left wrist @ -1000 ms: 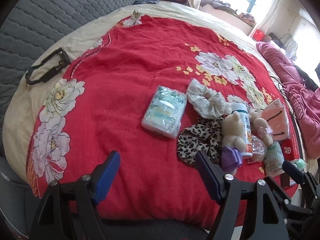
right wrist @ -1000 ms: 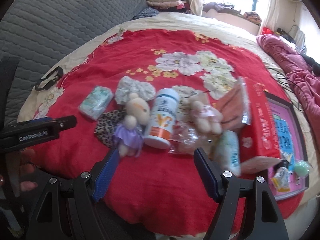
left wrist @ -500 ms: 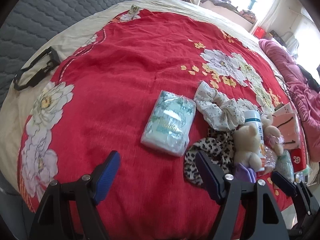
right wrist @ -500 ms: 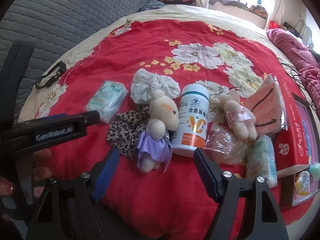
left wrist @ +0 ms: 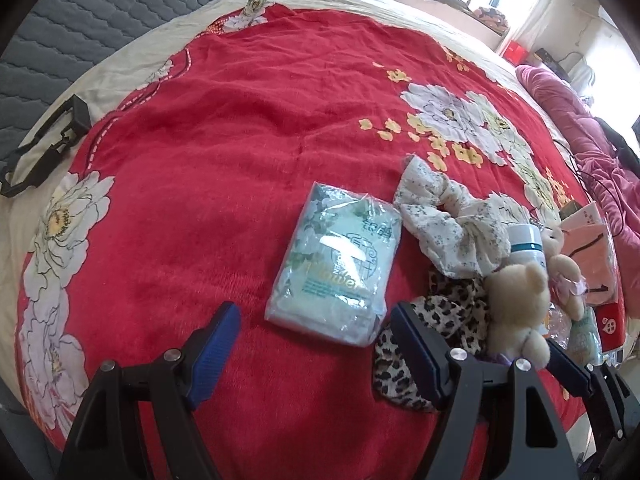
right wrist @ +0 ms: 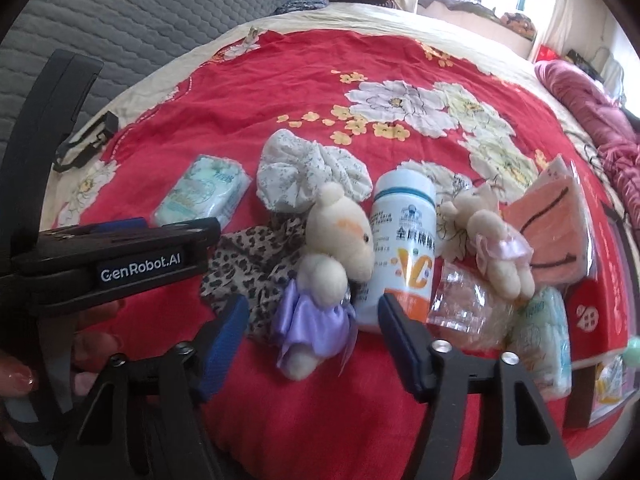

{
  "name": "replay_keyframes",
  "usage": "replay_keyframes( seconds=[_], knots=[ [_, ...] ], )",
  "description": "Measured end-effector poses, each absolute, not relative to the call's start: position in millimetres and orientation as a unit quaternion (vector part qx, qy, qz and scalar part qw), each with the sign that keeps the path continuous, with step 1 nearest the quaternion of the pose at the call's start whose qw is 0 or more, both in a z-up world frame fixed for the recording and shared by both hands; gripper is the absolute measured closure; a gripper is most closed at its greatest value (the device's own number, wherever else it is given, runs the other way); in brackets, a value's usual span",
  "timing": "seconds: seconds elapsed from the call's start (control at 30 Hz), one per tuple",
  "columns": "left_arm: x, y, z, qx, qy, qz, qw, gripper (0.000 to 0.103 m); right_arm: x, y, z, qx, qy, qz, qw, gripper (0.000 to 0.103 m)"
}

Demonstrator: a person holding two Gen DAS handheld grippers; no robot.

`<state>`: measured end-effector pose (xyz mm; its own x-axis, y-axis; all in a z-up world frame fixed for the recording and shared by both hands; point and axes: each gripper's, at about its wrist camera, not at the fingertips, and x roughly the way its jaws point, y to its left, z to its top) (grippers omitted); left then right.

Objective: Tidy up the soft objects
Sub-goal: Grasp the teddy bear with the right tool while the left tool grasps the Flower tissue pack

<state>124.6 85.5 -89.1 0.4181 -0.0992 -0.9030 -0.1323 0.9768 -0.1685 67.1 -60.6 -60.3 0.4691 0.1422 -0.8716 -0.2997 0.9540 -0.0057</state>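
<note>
On a red flowered bedspread [left wrist: 224,152] lie a pale green tissue pack [left wrist: 336,274], a white floral scrunchie [left wrist: 448,220], a leopard scrunchie [left wrist: 452,312] and a cream plush bear [left wrist: 516,304]. My left gripper [left wrist: 316,344] is open and empty, just short of the tissue pack. My right gripper [right wrist: 312,332] is open and empty, its fingers either side of the bear in a purple skirt [right wrist: 324,280]. A second bear with a pink bow [right wrist: 492,240] lies to the right.
A white vitamin bottle [right wrist: 404,240] lies between the bears. A clear wrapper [right wrist: 468,308], a second tissue pack [right wrist: 544,332], a peach mask packet [right wrist: 548,236] and a red box [right wrist: 592,304] crowd the right. A black clip [left wrist: 44,152] lies at left. The grey quilted headboard [left wrist: 100,4] is behind.
Both grippers have moved forward and lower toward the bed. The tissue pack now sits close in front of the left fingers, and the purple-skirted bear between the right fingers.
</note>
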Motion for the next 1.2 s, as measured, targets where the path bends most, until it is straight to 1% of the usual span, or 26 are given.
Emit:
replay_keyframes(
  seconds=[0.13,0.17,0.2,0.27,0.7,0.77,0.9,1.03,1.2],
  knots=[
    [130,86,-92,-0.105,0.539,0.012,0.836,0.026,73,-55,-66,-0.1,0.503,0.126,0.849,0.055],
    [131,86,-93,-0.105,0.539,0.013,0.836,0.026,74,-54,-70,-0.104,0.507,0.124,0.846,0.062],
    [133,86,-93,-0.105,0.539,0.014,0.836,0.026,75,-55,-72,-0.104,0.51,0.124,0.845,0.065],
    [134,86,-94,-0.103,0.539,0.015,0.836,0.026,75,-55,-74,-0.105,0.508,0.123,0.846,0.069],
    [144,86,-101,-0.102,0.538,0.019,0.837,0.027,73,-86,-46,-0.047,0.504,0.142,0.851,0.07],
    [145,84,-101,-0.1,0.538,0.021,0.837,0.03,72,-89,-41,-0.046,0.503,0.143,0.851,0.07],
    [146,79,-99,-0.096,0.537,0.019,0.838,0.046,69,-90,-33,-0.044,0.496,0.146,0.855,0.07],
    [145,77,-96,-0.094,0.54,0.015,0.836,0.052,69,-93,-28,-0.042,0.495,0.148,0.855,0.07],
    [137,77,-84,-0.106,0.535,0.01,0.838,0.053,67,-98,-21,-0.037,0.491,0.149,0.857,0.07]
  ],
)
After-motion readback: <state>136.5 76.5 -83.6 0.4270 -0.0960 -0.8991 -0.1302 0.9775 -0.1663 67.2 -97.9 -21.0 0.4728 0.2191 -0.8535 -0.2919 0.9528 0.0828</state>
